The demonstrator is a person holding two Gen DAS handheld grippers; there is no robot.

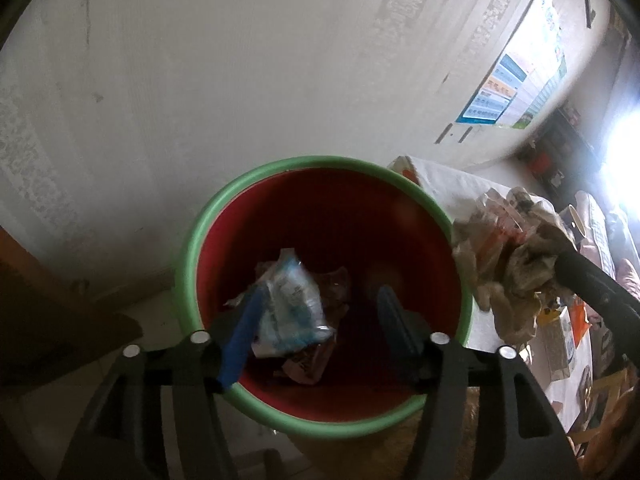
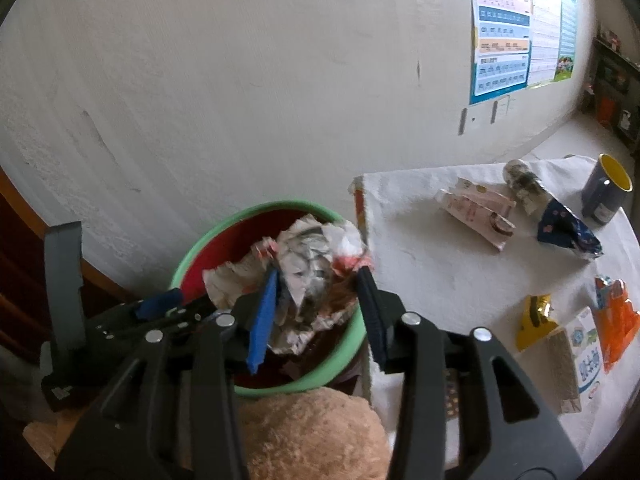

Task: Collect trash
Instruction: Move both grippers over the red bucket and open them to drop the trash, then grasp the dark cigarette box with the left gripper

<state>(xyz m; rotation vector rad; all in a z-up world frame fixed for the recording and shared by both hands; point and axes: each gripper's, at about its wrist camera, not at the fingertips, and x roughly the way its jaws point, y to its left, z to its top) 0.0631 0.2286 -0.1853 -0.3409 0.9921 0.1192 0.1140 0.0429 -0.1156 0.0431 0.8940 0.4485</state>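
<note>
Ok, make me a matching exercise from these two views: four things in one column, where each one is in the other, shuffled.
Things:
1. crumpled paper wad
2. clear plastic wrapper
3. grey mug
4. left gripper

Places:
A. lying at the bottom of the bin
B. standing on the white table
C. between the right gripper jaws, above the bin
D. open, empty, over the bin

Pairs: 1-C, 2-A, 3-B, 4-D

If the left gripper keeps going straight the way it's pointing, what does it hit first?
Probably the clear plastic wrapper lying on the other trash in the red bin with the green rim. The left gripper is open and empty above the bin's mouth, with nothing between; depth is unclear.
</note>
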